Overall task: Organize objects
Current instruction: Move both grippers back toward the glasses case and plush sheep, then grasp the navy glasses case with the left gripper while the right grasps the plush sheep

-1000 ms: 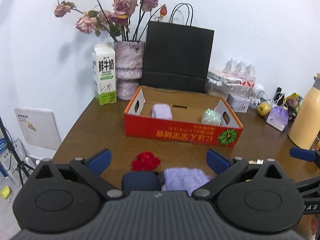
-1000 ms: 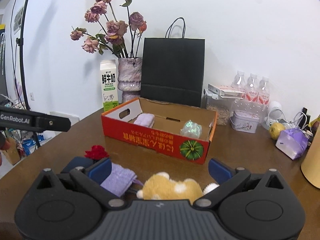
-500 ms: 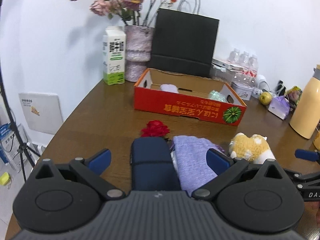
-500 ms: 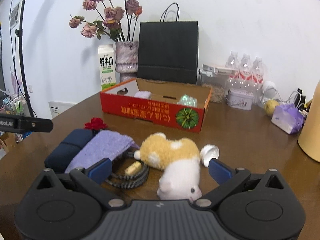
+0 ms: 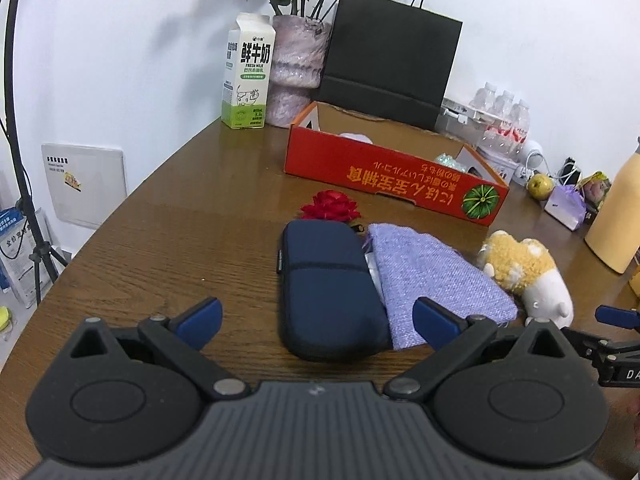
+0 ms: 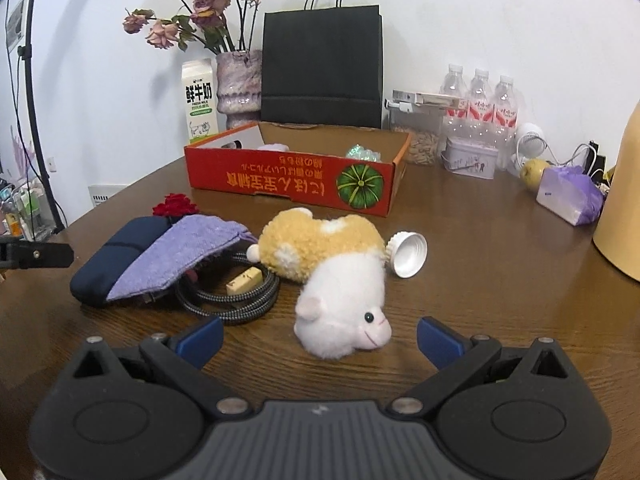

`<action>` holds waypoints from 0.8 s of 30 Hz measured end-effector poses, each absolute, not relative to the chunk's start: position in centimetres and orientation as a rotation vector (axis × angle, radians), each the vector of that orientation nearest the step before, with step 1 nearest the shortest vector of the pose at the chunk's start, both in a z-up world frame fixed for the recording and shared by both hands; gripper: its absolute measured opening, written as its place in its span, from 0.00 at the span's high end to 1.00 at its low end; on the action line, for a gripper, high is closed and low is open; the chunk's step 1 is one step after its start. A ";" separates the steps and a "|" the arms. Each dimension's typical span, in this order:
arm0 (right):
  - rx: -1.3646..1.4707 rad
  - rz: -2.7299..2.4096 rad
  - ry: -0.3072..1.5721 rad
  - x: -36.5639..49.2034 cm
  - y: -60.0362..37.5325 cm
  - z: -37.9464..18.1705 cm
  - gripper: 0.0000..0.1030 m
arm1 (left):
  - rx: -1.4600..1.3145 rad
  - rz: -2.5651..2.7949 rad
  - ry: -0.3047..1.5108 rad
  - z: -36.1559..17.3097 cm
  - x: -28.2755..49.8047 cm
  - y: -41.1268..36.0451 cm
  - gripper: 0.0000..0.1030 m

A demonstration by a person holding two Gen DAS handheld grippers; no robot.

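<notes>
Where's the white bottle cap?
In the right wrist view the cap lies on its side on the table, right of the plush toy and in front of the red box.

On the desk (image 6: 500, 264), the zip case (image 5: 328, 280) is lying at center, with the knit pouch (image 5: 432, 272) touching its 3 o'clock side and the plush toy (image 6: 332, 276) sitting farther toward 3 o'clock. The fabric rose (image 5: 331, 206) is resting at the case's 12 o'clock. The cardboard box (image 5: 392, 180) is standing beyond it, and the milk carton (image 5: 248, 76) is standing at 11 o'clock.
</notes>
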State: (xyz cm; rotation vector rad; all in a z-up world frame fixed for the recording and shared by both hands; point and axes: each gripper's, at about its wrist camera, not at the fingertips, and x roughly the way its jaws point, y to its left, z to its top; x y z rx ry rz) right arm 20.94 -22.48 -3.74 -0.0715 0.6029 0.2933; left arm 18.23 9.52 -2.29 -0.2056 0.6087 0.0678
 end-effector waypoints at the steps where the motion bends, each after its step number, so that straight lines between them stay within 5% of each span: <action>1: -0.072 0.294 0.606 21.1 -22.5 -3.8 0.00 | -0.200 0.067 0.614 -2.4 18.4 9.5 0.00; 22: -0.039 0.257 0.625 24.2 -22.8 -5.5 0.00 | -0.119 0.209 0.752 -5.3 26.0 7.6 0.00; 24: -0.035 0.258 0.624 24.3 -22.8 -5.6 0.00 | -0.128 0.196 0.739 -5.2 26.0 7.6 0.15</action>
